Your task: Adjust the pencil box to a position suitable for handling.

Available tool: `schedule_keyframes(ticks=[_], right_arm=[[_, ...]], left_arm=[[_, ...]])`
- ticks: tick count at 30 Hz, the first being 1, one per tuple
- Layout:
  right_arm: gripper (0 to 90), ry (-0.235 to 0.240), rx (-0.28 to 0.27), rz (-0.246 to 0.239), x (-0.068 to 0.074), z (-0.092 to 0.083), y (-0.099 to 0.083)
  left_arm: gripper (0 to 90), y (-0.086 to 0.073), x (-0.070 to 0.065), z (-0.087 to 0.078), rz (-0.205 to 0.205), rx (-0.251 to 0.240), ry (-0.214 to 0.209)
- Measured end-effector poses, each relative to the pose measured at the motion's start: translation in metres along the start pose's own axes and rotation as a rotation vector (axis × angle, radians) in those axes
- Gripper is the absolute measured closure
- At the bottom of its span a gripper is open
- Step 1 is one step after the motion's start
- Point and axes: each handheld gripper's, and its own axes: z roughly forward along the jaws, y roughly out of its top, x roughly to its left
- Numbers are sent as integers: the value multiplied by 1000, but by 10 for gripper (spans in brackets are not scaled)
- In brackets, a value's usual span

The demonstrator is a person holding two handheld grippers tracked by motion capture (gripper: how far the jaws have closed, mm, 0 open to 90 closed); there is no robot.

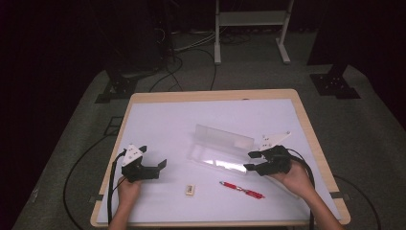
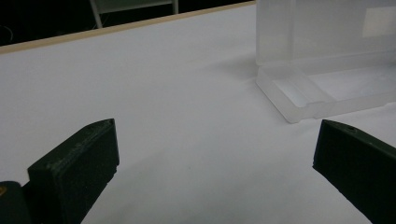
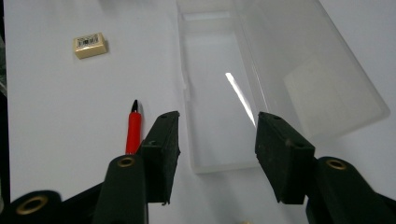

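A clear plastic case (image 1: 218, 155) lies open mid-table with its lid (image 1: 225, 136) tilted up behind it. My right gripper (image 1: 250, 161) is open at the case's right end. In the right gripper view the gripper (image 3: 218, 119) hovers over the near end of the empty tray (image 3: 219, 93), and the lid (image 3: 317, 79) lies to the right. A red pen (image 1: 242, 189) and a small cream eraser (image 1: 190, 189) rest near the front edge. The pen (image 3: 134, 133) is just left of my jaw, the eraser (image 3: 90, 45) farther off. My left gripper (image 1: 160, 168) is open and empty, left of the case (image 2: 327, 70).
The white table top (image 1: 163, 120) has a wooden rim. Cables (image 1: 112, 184) trail from both grippers off the front edge. Beyond the table stand a white frame (image 1: 251, 28) and dark stands on the grey floor.
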Motion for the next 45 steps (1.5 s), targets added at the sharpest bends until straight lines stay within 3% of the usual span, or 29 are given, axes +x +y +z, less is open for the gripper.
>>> schedule_keyframes(ticks=[28, 45], right_arm=[[502, -55, -23, 125, -1, -22, -64], [543, -105, 22, 164, 9, -29, -89]], left_arm=[[0, 0, 0, 0, 0, 2, 3], [0, 0, 0, 0, 1, 3, 3]])
